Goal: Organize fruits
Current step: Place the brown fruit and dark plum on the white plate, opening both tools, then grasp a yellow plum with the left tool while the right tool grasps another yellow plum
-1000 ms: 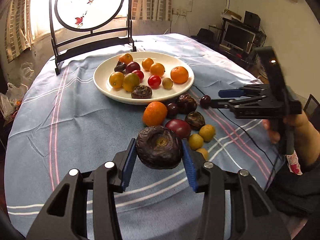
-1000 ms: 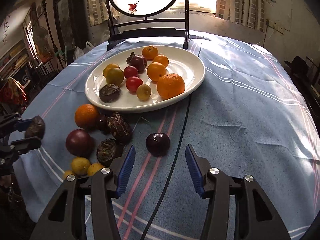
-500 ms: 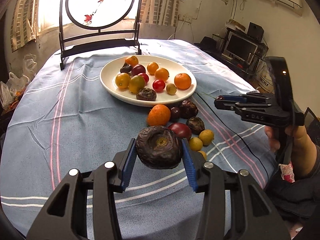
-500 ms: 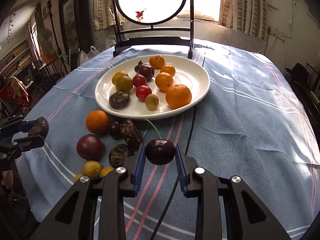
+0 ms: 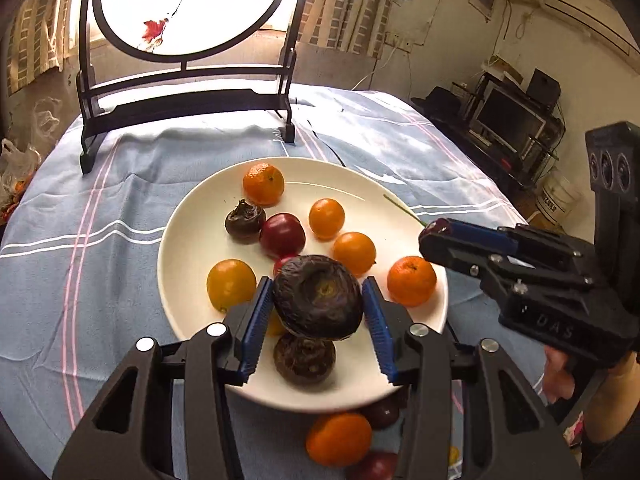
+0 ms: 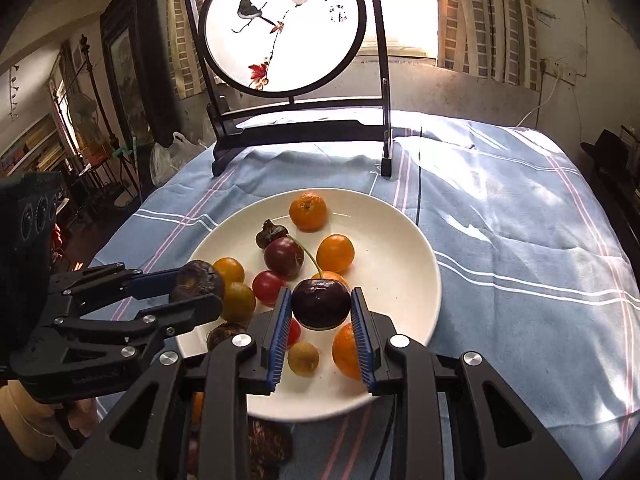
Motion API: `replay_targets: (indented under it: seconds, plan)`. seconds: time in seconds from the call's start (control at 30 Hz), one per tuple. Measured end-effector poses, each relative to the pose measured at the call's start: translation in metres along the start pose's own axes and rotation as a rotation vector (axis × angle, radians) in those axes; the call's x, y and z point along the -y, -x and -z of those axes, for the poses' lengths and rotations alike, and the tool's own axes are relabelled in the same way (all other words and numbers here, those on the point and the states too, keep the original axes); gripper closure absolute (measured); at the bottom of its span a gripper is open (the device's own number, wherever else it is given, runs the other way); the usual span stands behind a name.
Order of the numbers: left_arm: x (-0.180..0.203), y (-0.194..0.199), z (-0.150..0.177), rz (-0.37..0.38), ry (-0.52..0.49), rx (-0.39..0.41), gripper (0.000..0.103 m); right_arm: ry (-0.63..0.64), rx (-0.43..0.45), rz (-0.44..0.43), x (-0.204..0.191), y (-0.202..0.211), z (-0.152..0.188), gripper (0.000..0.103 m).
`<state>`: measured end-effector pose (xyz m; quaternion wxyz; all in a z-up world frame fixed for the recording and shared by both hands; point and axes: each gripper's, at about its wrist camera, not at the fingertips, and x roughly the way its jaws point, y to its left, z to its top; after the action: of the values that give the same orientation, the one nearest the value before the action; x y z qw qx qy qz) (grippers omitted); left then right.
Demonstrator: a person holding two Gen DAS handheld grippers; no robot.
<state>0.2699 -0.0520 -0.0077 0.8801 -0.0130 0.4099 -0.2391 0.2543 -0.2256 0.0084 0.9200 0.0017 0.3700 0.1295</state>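
My left gripper is shut on a wrinkled dark passion fruit and holds it above the near part of the white plate. My right gripper is shut on a dark cherry with a stem, above the plate's near side. The plate holds several oranges, red and dark fruits. The right gripper shows at the right of the left wrist view, over the plate's right rim. The left gripper shows at the left of the right wrist view.
A black-framed round painted screen stands at the table's far edge. An orange and several dark fruits lie on the blue striped cloth just before the plate. A black cable runs behind the plate.
Both grippers have moved forward with their fruits and now hang over the plate. A second ago the right gripper was open around the cherry; it then shut on it and lifted it.
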Motion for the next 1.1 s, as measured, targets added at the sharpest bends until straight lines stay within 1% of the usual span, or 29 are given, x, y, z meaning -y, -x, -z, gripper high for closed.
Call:
replay_targets:
  seconds: [0.03,0.07,0.1,0.17,0.3,0.47,0.57,0.63,0.7,0.73,0.83,0.9,0.93,0.97,1.0,1.1]
  plan:
    - [-0.004,-0.003,-0.002,-0.005,0.017,-0.005,0.056,0.008,0.002,0.023,-0.001,-0.004,-0.001,0.072]
    - [-0.009,-0.002,-0.003,-0.005,0.04,-0.004,0.047,0.005,0.009,0.029,-0.001,-0.004,0.0,0.062]
    - [-0.013,0.003,-0.002,0.002,0.064,0.008,0.037,-0.011,0.023,0.023,0.001,-0.001,0.002,0.052]
    - [-0.016,0.019,0.007,-0.003,0.073,0.042,0.032,-0.018,0.052,0.015,0.003,0.012,0.01,0.051]
    - [-0.005,0.048,0.037,-0.037,0.013,0.043,0.032,-0.005,0.071,-0.017,0.004,0.038,0.034,0.051]
    - [0.03,0.077,0.098,-0.028,-0.13,0.01,0.032,-0.027,0.074,-0.074,0.007,0.073,0.078,0.05]
    - [0.05,0.081,0.136,-0.011,-0.187,-0.035,0.032,-0.062,0.069,-0.1,0.011,0.088,0.106,0.05]
    - [0.063,0.08,0.155,-0.034,-0.233,-0.041,0.032,-0.084,0.06,-0.103,0.012,0.093,0.122,0.05]
    - [0.072,0.078,0.165,-0.063,-0.26,-0.036,0.032,-0.099,0.054,-0.112,0.013,0.097,0.136,0.05]
    - [0.074,0.075,0.167,-0.064,-0.257,-0.039,0.033,-0.1,0.052,-0.11,0.012,0.098,0.142,0.05]
    - [0.077,0.063,0.167,-0.043,-0.226,-0.075,0.043,-0.114,0.05,-0.113,0.013,0.097,0.154,0.05]
    - [0.084,0.058,0.17,-0.042,-0.24,-0.085,0.05,-0.13,0.046,-0.115,0.015,0.096,0.159,0.05]
    - [0.086,0.056,0.171,-0.05,-0.248,-0.082,0.055,-0.134,0.044,-0.116,0.015,0.096,0.161,0.05]
    - [0.087,0.054,0.172,-0.054,-0.245,-0.081,0.065,-0.135,0.041,-0.114,0.015,0.095,0.162,0.05]
    - [0.085,0.052,0.172,-0.041,-0.233,-0.088,0.081,-0.134,0.036,-0.112,0.015,0.094,0.163,0.05]
    - [0.082,0.054,0.174,-0.015,-0.203,-0.085,0.081,-0.123,0.016,-0.123,0.011,0.091,0.164,0.05]
